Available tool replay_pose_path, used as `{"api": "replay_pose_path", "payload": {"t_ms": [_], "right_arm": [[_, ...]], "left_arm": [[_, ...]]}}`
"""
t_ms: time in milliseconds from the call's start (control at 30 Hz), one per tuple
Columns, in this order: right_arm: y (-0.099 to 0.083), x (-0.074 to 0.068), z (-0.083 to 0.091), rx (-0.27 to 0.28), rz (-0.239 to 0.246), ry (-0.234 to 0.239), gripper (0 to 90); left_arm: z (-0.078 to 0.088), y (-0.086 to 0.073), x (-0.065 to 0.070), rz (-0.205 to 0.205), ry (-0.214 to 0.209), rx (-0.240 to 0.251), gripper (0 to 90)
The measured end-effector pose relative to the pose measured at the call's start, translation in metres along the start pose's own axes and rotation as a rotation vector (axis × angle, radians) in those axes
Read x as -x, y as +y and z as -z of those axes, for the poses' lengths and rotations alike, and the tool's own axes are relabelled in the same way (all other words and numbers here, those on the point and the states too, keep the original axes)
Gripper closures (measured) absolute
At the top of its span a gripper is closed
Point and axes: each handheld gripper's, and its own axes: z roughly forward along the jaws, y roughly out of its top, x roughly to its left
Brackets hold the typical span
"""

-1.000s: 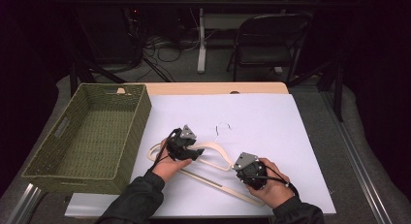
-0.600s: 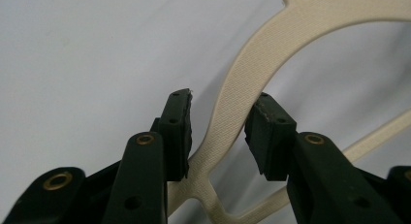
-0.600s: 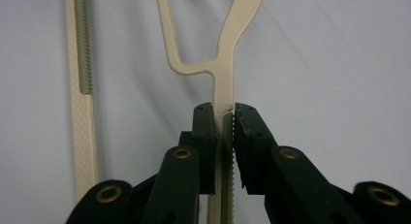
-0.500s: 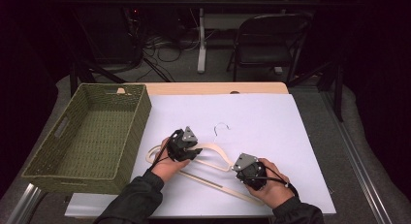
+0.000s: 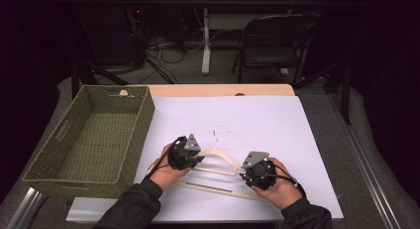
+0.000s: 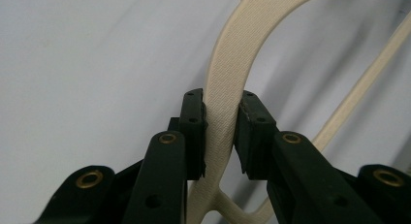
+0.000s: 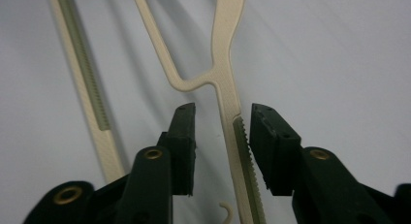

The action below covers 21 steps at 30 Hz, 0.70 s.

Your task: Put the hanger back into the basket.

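Hanger (image 5: 218,162), cream plastic with a wire hook (image 5: 218,132), lies flat on the white sheet (image 5: 277,125) near the table's front edge, right of the green wicker basket (image 5: 94,140); versus one second ago it sits slightly turned, hook shifted right, both hands nearly where they were. Left gripper (image 5: 187,154) grips the left shoulder; left gripper view shows the jaws closed narrow on the textured arm (image 6: 224,112), pads touching both faces. Right gripper (image 5: 256,170) is at the right shoulder; right gripper view shows its jaws apart, straddling the arm (image 7: 228,107), right pad (image 7: 271,136) just beside the ribbed strip, left pad clear; high view cannot resolve either. Lower bar (image 7: 85,88) is cut off at frame edge; a small hook (image 7: 225,207) below is blurred.
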Motion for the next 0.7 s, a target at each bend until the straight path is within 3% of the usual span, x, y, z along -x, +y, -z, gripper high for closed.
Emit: {"api": "replay_pose_path", "payload": {"t_ms": [33, 167, 233, 267, 533, 700], "right_arm": [[0.002, 0.002, 0.003, 0.011, -0.021, 0.028, 59.5], [0.014, 0.004, 0.015, 0.094, -0.044, 0.048, 57.6], [0.022, 0.003, 0.019, 0.094, -0.045, 0.051, 57.6], [0.026, 0.002, 0.017, 0.146, -0.049, 0.049, 57.5], [0.048, -0.011, -0.011, 0.078, -0.009, 0.049, 58.0], [0.052, -0.014, -0.016, 0.062, 0.002, 0.041, 67.4]], "left_arm": [[0.002, 0.000, 0.000, -0.001, 0.000, 0.000, 75.2], [0.008, -0.002, 0.004, 0.005, 0.000, 0.013, 75.4], [0.011, -0.003, 0.007, 0.014, 0.003, 0.025, 75.4], [0.013, -0.003, 0.008, 0.014, 0.002, 0.026, 75.4], [0.028, -0.008, 0.017, 0.009, -0.017, 0.046, 76.0], [0.034, -0.009, 0.019, 0.013, -0.029, 0.055, 76.1]]}}
